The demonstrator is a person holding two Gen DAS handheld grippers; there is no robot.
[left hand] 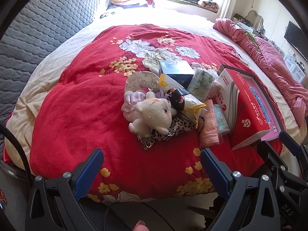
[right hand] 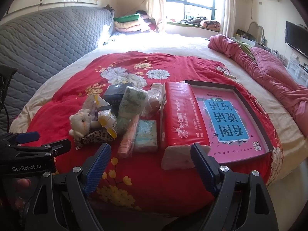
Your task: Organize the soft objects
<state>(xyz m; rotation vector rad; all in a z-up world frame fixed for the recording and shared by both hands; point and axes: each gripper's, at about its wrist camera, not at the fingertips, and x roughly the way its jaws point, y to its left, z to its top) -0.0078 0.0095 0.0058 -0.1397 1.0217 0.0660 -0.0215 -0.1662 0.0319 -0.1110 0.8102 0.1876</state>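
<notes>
I hold my left gripper (left hand: 151, 166) and right gripper (right hand: 150, 162) wide open and empty above the red blanket (left hand: 77, 105), because the plush toy (left hand: 154, 115) waits at my left's 12 o'clock, beside the tray (right hand: 269, 142), probably its destination.

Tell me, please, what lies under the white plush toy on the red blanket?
The white plush toy rests on a leopard-print fabric piece, whose edges stick out beneath it. How far this fabric reaches under the toy, and whether anything else lies there, is covered.
</notes>
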